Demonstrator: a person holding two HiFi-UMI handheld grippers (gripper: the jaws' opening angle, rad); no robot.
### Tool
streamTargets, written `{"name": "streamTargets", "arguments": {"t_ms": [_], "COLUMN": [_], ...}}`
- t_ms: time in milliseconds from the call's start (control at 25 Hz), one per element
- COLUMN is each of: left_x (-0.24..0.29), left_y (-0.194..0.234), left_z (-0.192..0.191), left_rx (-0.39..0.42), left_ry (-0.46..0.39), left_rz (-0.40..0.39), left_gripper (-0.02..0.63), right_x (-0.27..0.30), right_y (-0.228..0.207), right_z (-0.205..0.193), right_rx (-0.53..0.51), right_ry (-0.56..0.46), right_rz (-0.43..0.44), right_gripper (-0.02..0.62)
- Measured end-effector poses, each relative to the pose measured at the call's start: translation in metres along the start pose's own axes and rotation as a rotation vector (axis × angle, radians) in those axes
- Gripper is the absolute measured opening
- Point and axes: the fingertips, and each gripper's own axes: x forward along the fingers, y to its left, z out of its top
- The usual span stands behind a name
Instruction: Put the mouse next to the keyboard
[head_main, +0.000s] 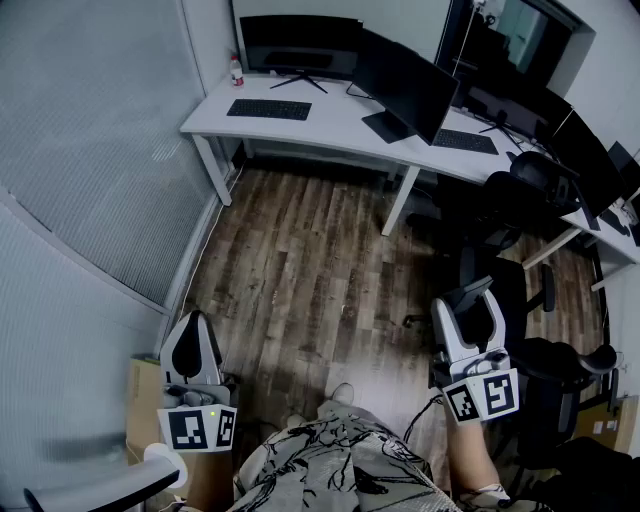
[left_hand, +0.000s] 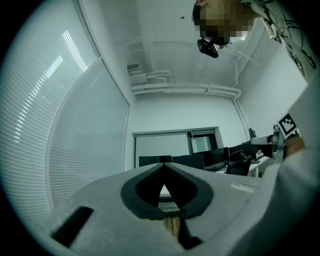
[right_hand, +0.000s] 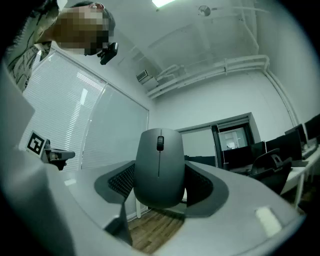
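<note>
Wood flooring (head_main: 300, 270) fills the middle of the head view, and beyond it a long white desk (head_main: 330, 125) carries a wide black monitor (head_main: 300, 45) with a black keyboard (head_main: 268, 109) lying in front of it, while black office chairs (head_main: 520, 190) crowd the right side. Nearer the person, well apart from that desk, the left gripper (left_hand: 164, 165) has its jaw tips pressed together with nothing between them. The right gripper (right_hand: 159, 200) has its jaws spread wide and clamped on the flanks of a grey mouse (right_hand: 159, 165), scroll wheel uppermost, held in the air far from the keyboard.
</note>
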Motion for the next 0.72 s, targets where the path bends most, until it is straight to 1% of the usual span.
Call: {"name": "streamTargets", "arguments": {"t_ms": [480, 720], "left_x": [0.004, 0.016], "left_y": [-0.011, -0.021], "left_z": [-0.007, -0.010], "left_rx": [0.007, 0.022], "left_ry": [0.018, 0.026], "left_rz": [0.012, 0.024], "left_gripper": [-0.011, -0.011], "right_x": [0.003, 0.005], "right_y": [-0.010, -0.026], "right_z": [-0.006, -0.005], "right_rx": [0.005, 0.011], "right_ry": [0.004, -0.030], "right_rz": [0.021, 0.019], "right_gripper": [0.298, 0.298]}}
